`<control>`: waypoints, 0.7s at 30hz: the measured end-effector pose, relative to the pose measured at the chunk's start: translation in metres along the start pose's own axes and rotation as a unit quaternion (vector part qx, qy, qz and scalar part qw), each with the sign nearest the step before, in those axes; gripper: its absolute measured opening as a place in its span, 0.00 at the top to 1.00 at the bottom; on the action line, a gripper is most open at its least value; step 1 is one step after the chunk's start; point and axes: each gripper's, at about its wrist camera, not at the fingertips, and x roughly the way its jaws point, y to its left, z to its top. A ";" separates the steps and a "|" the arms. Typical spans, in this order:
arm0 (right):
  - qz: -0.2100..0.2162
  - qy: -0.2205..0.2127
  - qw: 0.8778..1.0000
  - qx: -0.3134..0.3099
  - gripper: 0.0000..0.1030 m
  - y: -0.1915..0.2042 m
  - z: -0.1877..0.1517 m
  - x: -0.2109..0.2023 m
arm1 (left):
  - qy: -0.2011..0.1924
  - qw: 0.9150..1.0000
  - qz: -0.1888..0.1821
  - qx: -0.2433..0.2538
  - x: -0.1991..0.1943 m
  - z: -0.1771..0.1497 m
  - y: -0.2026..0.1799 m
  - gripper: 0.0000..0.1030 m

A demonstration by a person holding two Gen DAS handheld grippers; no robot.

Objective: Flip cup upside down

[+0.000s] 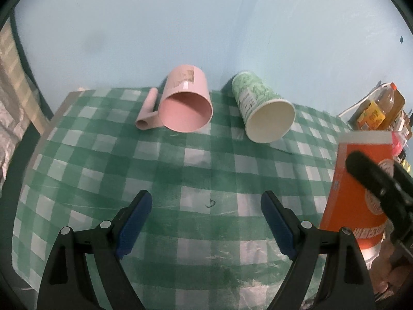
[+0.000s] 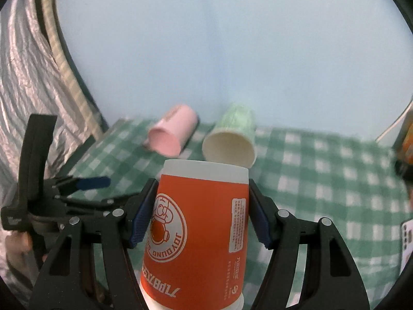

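Note:
My right gripper (image 2: 202, 211) is shut on an orange paper cup (image 2: 198, 235) whose print reads upside down; its white base end points up. In the left wrist view the orange cup (image 1: 353, 193) is at the right with a right gripper finger (image 1: 371, 175) across it. My left gripper (image 1: 206, 222) is open and empty above the checked cloth. A pink mug (image 1: 184, 103) and a green paper cup (image 1: 263, 108) lie on their sides at the back, mouths toward me. Both also show in the right wrist view: the pink mug (image 2: 171, 131) and the green cup (image 2: 232, 137).
A green and white checked cloth (image 1: 180, 170) covers the table. A bottle and boxes (image 1: 379, 108) stand at the far right edge. A pale blue wall is behind. Silver quilted material (image 2: 23, 82) hangs at the left. My left gripper (image 2: 77, 188) sits left of the orange cup.

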 end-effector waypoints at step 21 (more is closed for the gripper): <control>-0.111 -0.079 0.989 -0.062 0.34 0.016 0.001 0.015 | -0.059 0.998 0.032 0.000 -0.002 -0.013 0.007 0.15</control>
